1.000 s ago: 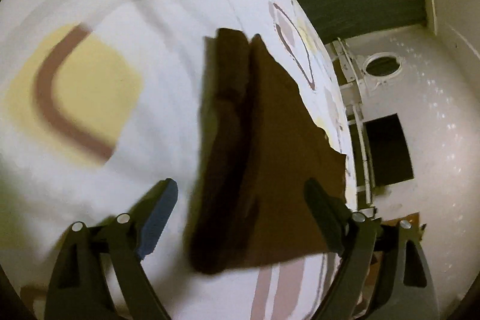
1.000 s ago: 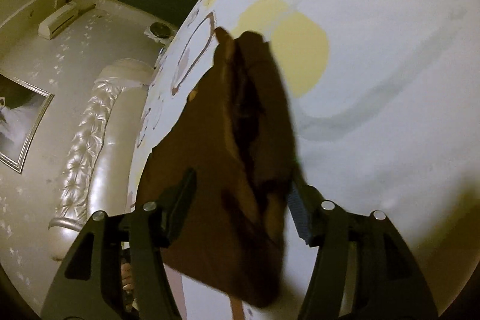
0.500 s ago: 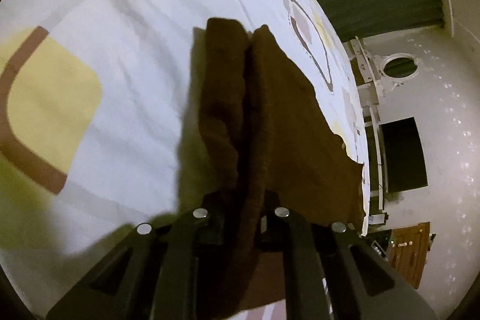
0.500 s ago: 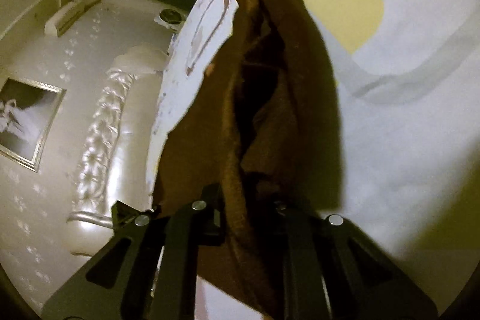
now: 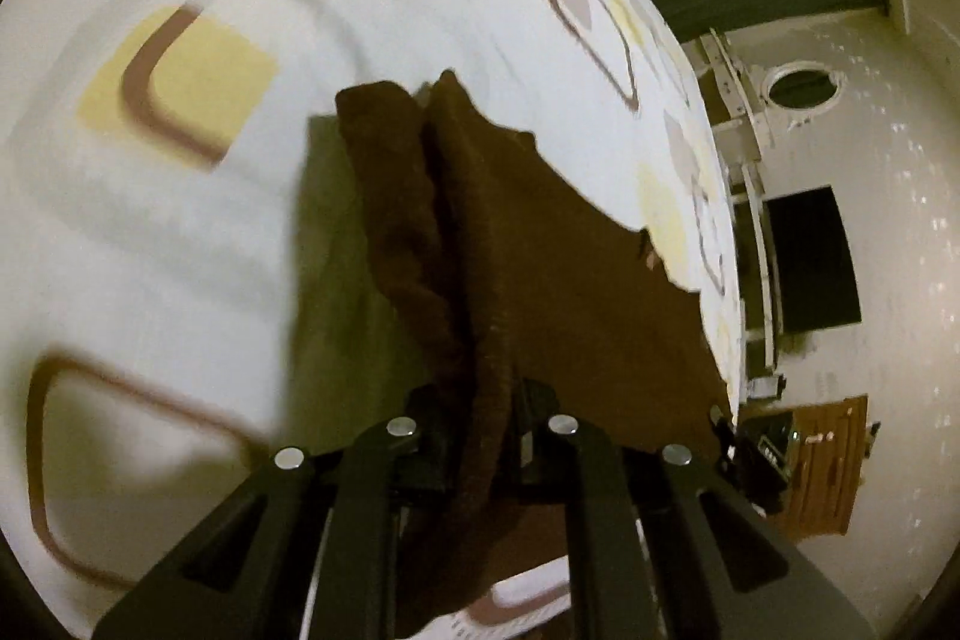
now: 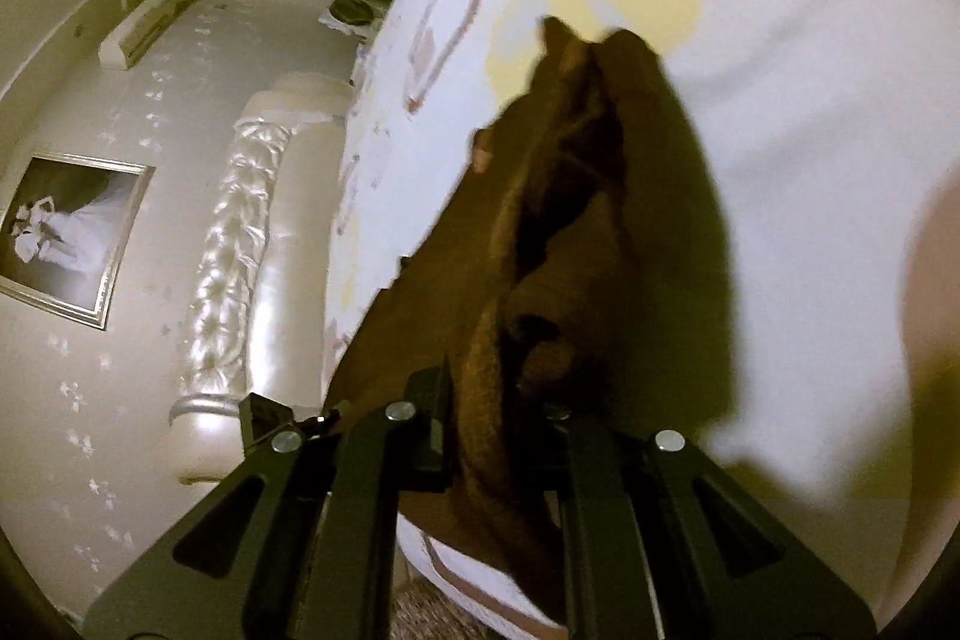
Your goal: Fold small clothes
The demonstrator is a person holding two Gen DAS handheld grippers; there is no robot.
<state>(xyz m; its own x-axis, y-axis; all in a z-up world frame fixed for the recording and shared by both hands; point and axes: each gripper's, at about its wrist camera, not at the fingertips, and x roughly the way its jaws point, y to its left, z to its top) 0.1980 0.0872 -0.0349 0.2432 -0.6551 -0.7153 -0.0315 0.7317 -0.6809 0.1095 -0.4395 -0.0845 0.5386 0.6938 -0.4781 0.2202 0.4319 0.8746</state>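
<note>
A dark brown cloth lies partly folded on a white bedsheet with yellow and brown shapes. My left gripper is shut on the cloth's near edge, and the fabric rises between its jaws in a ridge. In the right wrist view the same brown cloth bunches upward, with my right gripper shut on its other near corner. The far part of the cloth still rests on the sheet. A dark shadow falls beside the lifted fabric in both views.
The bed's edge runs along the right in the left wrist view, with a white wall, a dark screen and a wooden cabinet beyond. In the right wrist view a padded headboard and a framed picture stand left of the bed.
Both grippers went from open around the cloth to shut on its near edge. Since then both have lifted, and the cloth's near side has risen off the sheet.
</note>
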